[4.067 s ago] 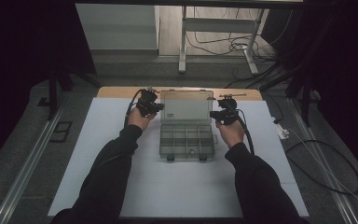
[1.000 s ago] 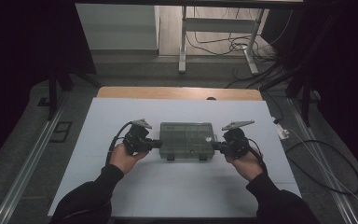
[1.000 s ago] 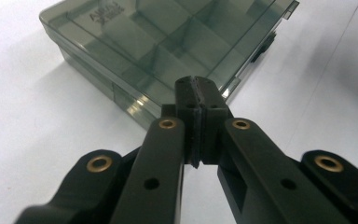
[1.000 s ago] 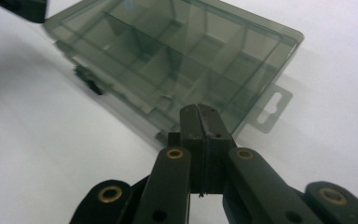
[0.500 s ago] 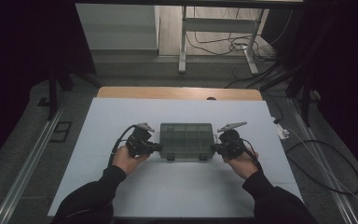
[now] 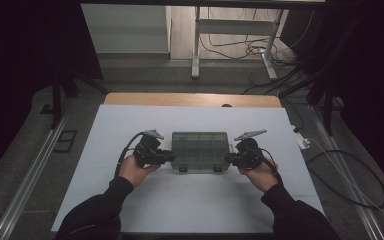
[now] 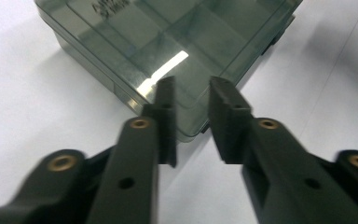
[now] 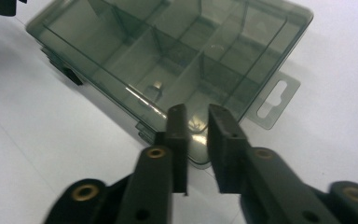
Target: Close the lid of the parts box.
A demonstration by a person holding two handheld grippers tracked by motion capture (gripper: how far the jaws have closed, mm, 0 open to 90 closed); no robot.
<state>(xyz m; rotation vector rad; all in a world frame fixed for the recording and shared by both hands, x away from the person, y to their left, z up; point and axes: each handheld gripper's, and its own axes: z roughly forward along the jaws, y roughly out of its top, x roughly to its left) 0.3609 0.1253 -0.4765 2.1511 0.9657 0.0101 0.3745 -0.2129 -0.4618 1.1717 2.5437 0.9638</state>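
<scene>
Dim room, cables all over the floor behind, white table (image 6: 130, 210) with a strip of bare wood along the far edge. Smoky see-through compartment box (image 6: 200, 150) sitting flat near the middle of the table, lid down, dividers visible through the plastic (hang tab (image 8: 277, 99) poking out one end, seen from the right gripper view). Left gripper (image 6: 169, 157) right up at the box's left end, right gripper (image 6: 228, 159) at its right end, one hand behind each. Both sets of jaws just been opening: now parted by a narrow gap, a lower corner of the box showing through that gap in each gripper view. Pads not pressing on the plastic as far as can be made out, so no grip on the box at either end. Left gripper view: glare streak on the lid, embossed lettering too blurry to read.
</scene>
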